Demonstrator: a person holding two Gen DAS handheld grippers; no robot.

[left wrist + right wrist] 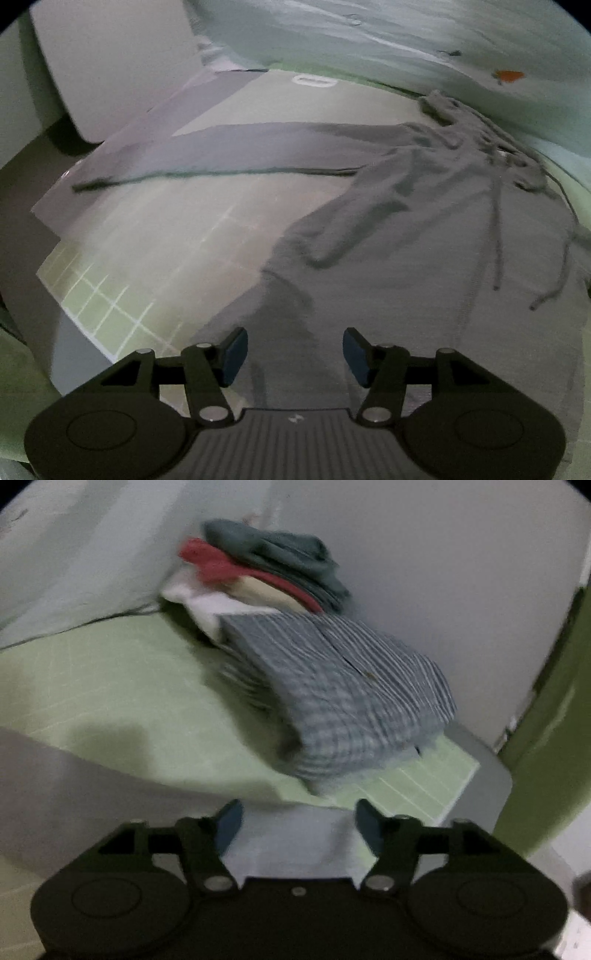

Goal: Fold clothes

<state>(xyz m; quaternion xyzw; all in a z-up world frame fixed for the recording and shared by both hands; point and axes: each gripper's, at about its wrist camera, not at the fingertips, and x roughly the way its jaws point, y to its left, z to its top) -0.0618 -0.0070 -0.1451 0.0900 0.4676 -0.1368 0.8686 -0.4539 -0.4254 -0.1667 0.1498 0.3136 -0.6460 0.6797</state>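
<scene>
Claw, left (pixel 291 356): jaws apart, empty, above spread grey knit hoodie (pixel 424 240).
Claw, right (pixel 297 829): jaws wide, gripping nothing, pale cloth edge (pixel 295 845) between pads, contact unclear.
Bench (pixel 92 672): green grid mat, folded striped blue-white shirt (pixel 340 694).

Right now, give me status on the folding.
Left gripper open over grey hoodie. Right gripper open, empty. Folded striped shirt stacked ahead.
</scene>
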